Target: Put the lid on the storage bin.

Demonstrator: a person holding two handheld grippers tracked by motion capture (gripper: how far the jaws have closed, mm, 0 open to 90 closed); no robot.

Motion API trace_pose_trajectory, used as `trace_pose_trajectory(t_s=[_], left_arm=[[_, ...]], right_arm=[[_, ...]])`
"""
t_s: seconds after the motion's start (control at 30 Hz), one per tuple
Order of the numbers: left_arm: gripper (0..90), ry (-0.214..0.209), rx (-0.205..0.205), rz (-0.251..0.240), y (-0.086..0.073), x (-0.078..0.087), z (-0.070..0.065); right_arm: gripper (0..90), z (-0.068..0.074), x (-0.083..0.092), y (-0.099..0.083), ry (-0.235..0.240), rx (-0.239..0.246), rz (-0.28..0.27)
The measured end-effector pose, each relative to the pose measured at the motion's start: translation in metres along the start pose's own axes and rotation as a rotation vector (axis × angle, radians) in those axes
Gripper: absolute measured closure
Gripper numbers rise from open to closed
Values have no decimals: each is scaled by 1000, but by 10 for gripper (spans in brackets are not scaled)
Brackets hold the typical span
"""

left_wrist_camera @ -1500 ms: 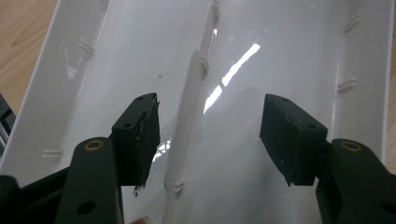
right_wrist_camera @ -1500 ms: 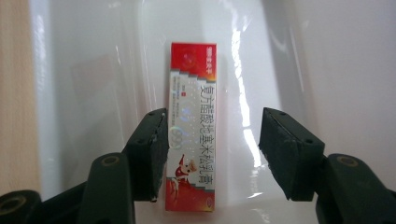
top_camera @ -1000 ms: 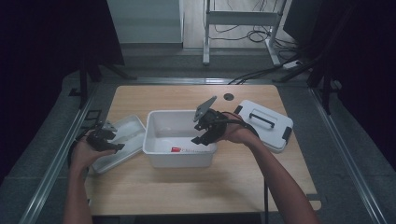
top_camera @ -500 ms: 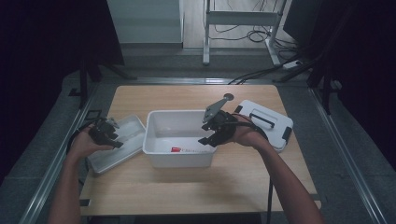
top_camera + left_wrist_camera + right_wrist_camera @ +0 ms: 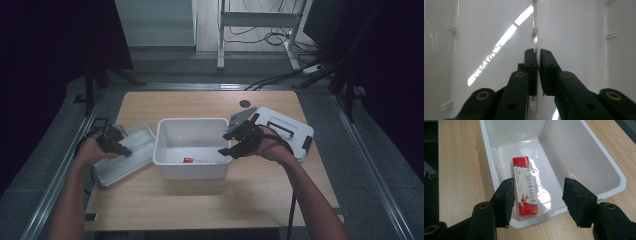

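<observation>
A white bin (image 5: 165, 150) stands mid-table, and a red-and-white carton (image 5: 200, 160) (image 5: 525, 187) lies flat on its floor. My right gripper (image 5: 232, 142) (image 5: 537, 195) hangs open over the bin's right rim (image 5: 544, 218), with the carton below and beyond its jaws, untouched. At the left a shallow white lid (image 5: 132, 160) rests tilted on the table. My left gripper (image 5: 112, 142) (image 5: 537, 53) has just been closing. Its jaws now pinch the lid's thin upright edge (image 5: 534, 31).
A second white lid with a dark handle (image 5: 287, 127) lies right of the bin, under my right forearm. A small black round hole (image 5: 244, 103) sits in the wooden table (image 5: 200, 210) behind it. Bare wood stretches in front of the bin.
My right gripper has drifted right, from above the bin's middle to its right rim. My left hand has edged a little further onto the left lid.
</observation>
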State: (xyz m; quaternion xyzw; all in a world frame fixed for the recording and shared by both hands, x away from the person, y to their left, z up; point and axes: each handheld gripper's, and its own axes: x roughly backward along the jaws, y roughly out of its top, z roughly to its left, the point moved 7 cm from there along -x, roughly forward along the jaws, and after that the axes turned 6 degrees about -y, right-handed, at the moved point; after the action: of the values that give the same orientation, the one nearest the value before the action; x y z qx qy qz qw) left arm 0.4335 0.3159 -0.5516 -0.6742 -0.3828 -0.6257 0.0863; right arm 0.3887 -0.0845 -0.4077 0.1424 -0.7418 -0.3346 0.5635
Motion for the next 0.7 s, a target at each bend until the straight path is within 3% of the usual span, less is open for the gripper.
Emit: trace_pose_trajectory(t_s=[0.2, 0.37, 0.57, 0.7], left_arm=[[893, 2, -21, 0, 0, 1, 1], [895, 37, -48, 12, -2, 6, 3], [895, 34, -71, -78, 0, 39, -1], [895, 37, -101, -108, 5, 64, -6]], right_arm=[[419, -1, 7, -6, -15, -20, -24], [420, -4, 14, -9, -30, -38, -33], [421, -7, 22, -10, -51, -49, -60], [421, -7, 26, -12, -57, -52, -69]])
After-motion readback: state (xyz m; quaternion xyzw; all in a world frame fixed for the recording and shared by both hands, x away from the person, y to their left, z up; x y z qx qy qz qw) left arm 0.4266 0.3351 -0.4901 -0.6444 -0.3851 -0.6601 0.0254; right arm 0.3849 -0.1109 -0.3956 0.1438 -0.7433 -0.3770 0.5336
